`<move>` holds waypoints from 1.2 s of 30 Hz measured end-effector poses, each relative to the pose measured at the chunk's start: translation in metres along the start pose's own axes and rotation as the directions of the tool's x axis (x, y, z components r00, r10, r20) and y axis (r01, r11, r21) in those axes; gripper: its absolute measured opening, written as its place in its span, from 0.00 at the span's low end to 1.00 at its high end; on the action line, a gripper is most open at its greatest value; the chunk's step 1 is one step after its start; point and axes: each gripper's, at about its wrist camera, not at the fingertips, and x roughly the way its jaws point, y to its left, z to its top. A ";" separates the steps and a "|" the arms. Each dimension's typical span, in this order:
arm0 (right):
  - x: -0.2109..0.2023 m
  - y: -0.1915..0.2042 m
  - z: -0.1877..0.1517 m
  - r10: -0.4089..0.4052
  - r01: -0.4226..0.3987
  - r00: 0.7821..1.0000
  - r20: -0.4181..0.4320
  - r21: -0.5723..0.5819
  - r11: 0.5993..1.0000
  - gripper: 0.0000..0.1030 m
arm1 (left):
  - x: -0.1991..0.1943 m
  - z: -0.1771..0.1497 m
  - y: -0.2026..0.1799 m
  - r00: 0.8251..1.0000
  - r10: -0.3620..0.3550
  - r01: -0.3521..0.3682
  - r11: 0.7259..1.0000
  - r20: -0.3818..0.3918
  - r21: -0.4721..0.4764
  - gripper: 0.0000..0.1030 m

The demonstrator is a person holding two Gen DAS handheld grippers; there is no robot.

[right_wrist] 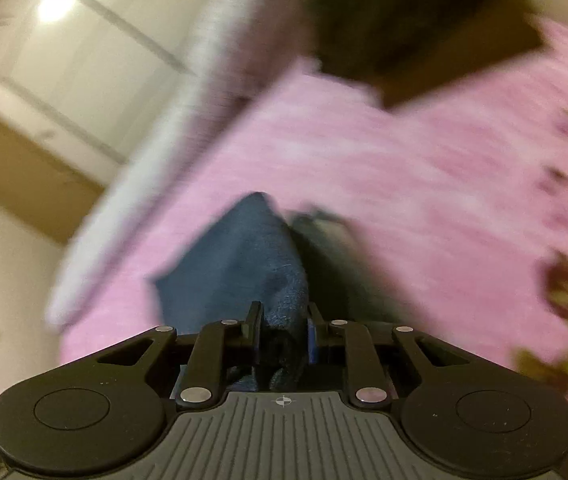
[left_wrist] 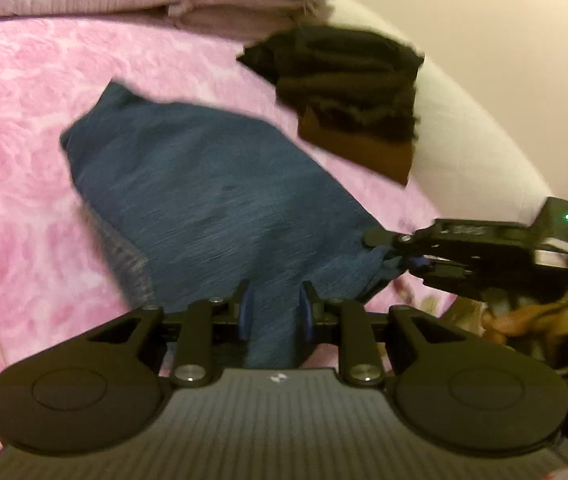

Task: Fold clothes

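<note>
Blue garment (left_wrist: 203, 200) on pink bed (left_wrist: 23, 160), near edge lifted. L gripper (left_wrist: 273, 312) & R gripper (right_wrist: 281, 320) fingers both clamped on its hem. Keep corners level & taut, carry over evenly, clear of dark stack (left_wrist: 348, 80).

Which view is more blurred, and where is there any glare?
Right wrist view: heavy motion blur smears the pink blanket; a bright ceiling light glares at top left. Left wrist view: milder blur, the blue garment still reads clearly; no glare, fisheye bends the edges.
</note>
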 end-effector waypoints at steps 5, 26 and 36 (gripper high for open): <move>0.010 -0.020 -0.005 0.045 -0.046 0.999 0.008 0.078 0.996 0.19 | 0.003 -0.005 0.012 0.998 0.061 -0.061 0.998 -0.029 0.003 0.16; -0.014 0.017 0.021 0.113 -0.104 0.989 0.091 -0.101 0.989 0.19 | 0.022 0.017 0.007 0.999 0.023 -0.022 0.999 -0.026 0.031 0.15; 0.026 -0.035 0.004 -0.050 0.045 0.995 0.086 0.059 0.997 0.19 | 0.037 0.013 0.007 0.995 0.061 -0.053 0.994 -0.079 0.099 0.06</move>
